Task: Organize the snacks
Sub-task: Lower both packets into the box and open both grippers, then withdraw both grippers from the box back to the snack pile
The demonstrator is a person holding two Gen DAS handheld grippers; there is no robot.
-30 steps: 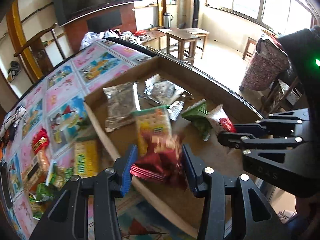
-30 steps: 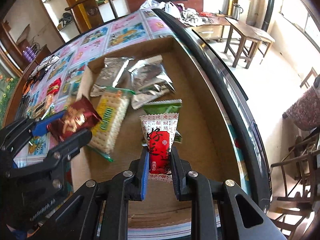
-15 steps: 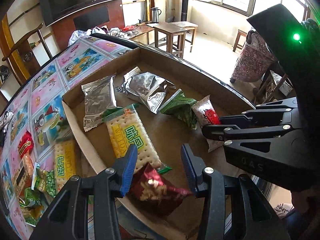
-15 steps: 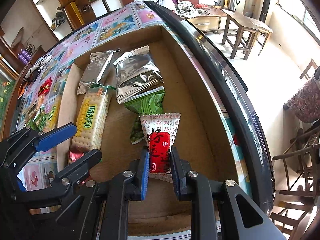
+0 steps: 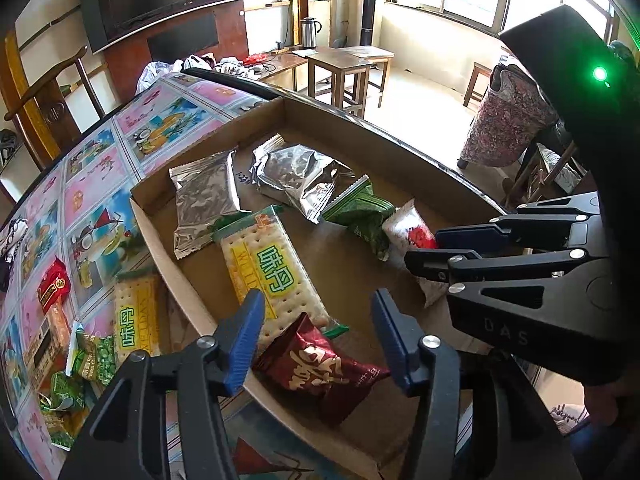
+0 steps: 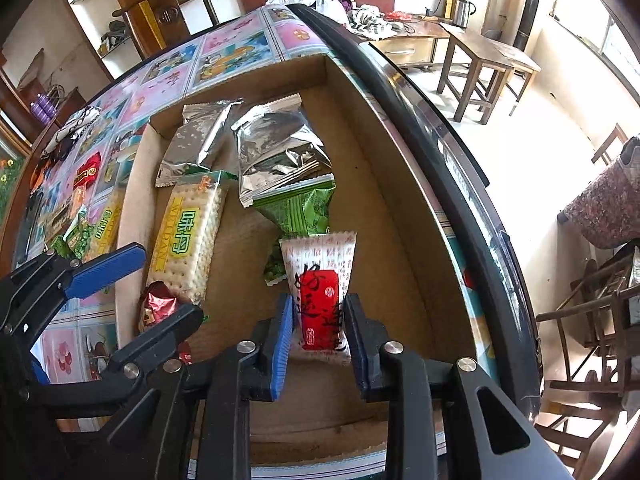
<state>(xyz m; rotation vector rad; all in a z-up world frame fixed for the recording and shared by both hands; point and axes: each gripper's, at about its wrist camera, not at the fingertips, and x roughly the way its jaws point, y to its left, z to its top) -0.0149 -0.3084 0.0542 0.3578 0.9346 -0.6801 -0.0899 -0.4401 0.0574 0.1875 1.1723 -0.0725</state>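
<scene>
L wrist view: left gripper (image 5: 318, 334) jaws have just been opening, now apart w/ dark red snack pack (image 5: 320, 368) lying loose between them at 6 o'clock in the cardboard tray (image 5: 360, 136). Cracker pack (image 5: 266, 268) just beyond, toward 12.

R wrist view: right gripper (image 6: 318, 330) jaws just eased apart a little; white-red snack packet (image 6: 320, 292) sits between pads, contact unclear. Green packet (image 6: 304, 208) at 12 of it, touching; silver bag (image 6: 280, 148) further on.

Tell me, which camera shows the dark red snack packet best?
The left wrist view: the dark red snack packet lies whole between the open left tool. The right wrist view shows only a corner, behind that tool.
</scene>
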